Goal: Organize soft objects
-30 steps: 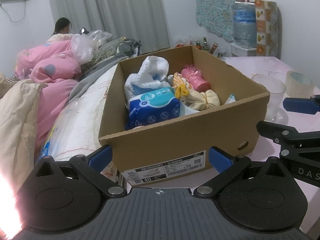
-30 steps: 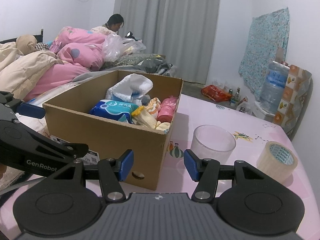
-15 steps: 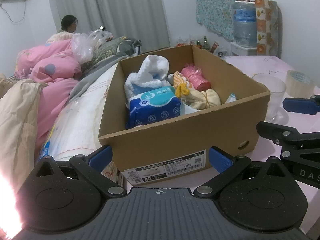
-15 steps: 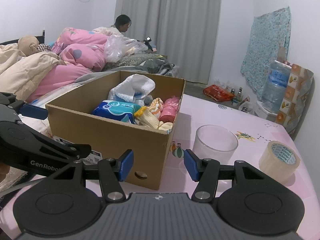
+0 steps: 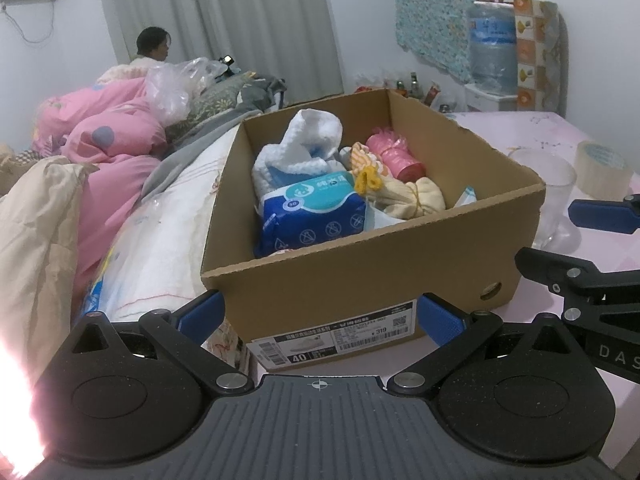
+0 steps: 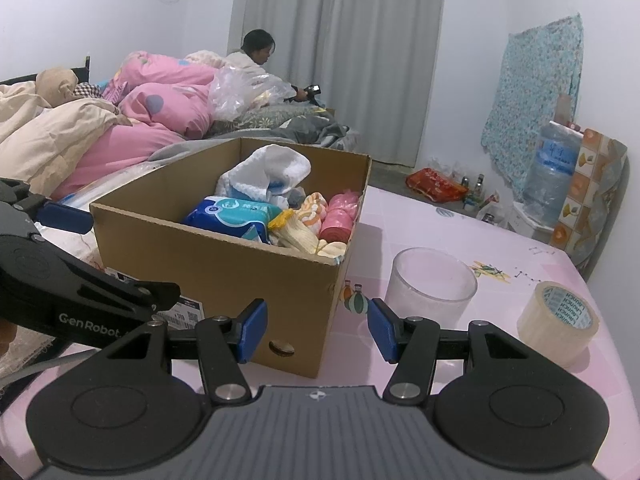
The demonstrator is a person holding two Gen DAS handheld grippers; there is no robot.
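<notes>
An open cardboard shoe box stands on the pink table. In it lie a white towel, a blue pack of wipes, a pink roll and a cream knitted cloth with yellow yarn. My left gripper is open wide just short of the box's labelled end, holding nothing. My right gripper is open near the box's right corner, also empty. Each gripper shows at the edge of the other's view.
To the right of the box stand a clear plastic cup and a roll of tape. A bed piled with pink and beige quilts borders the table's left side. A person sits at the far end of the bed.
Both grippers and the box keep still. The person at the back has shifted to the right and reaches forward with a dark object in hand.
</notes>
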